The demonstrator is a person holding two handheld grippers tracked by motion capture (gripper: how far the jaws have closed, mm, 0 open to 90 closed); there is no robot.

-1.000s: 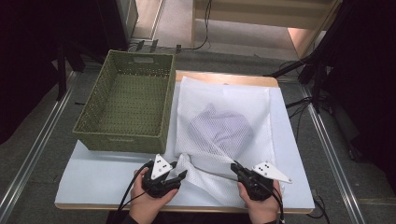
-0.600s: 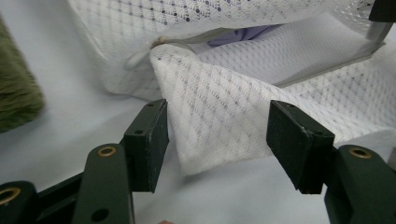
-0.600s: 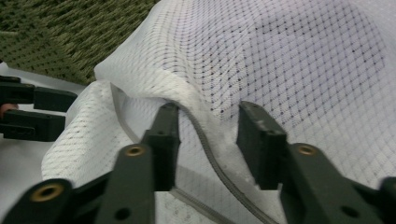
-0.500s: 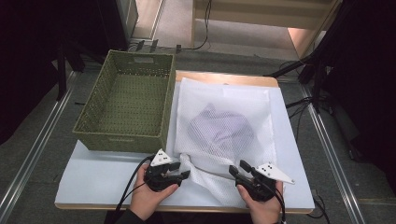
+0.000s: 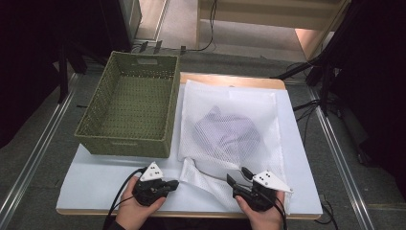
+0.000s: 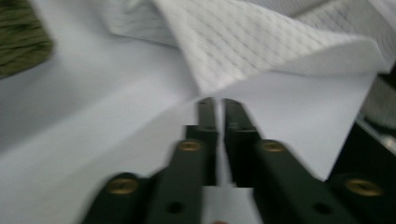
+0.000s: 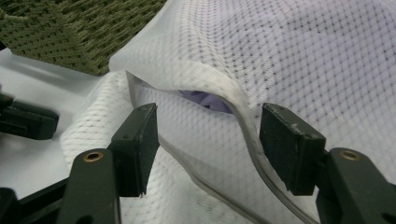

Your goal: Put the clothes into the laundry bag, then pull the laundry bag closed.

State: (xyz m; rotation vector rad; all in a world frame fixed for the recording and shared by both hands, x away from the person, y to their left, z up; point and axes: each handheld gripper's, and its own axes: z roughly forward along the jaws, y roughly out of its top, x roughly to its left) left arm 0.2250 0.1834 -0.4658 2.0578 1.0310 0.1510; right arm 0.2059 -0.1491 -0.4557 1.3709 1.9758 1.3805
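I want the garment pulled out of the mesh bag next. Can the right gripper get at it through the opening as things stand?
Probably yes. The right gripper stands open at the mesh bag, whose hem gapes ahead of it, and the purple garment shows through the gap with nothing between.

White mesh, green weave

White dotted-mesh laundry bag (image 5: 230, 129) shows a lilac striped garment (image 5: 225, 134) inside; beside it, olive-green woven basket (image 5: 127, 108).

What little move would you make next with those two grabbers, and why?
Probably close the right gripper on the mesh bag's open rim. Its jaws, just opening, straddle that rim without pressing it, while the left gripper, just closing, holds nothing.
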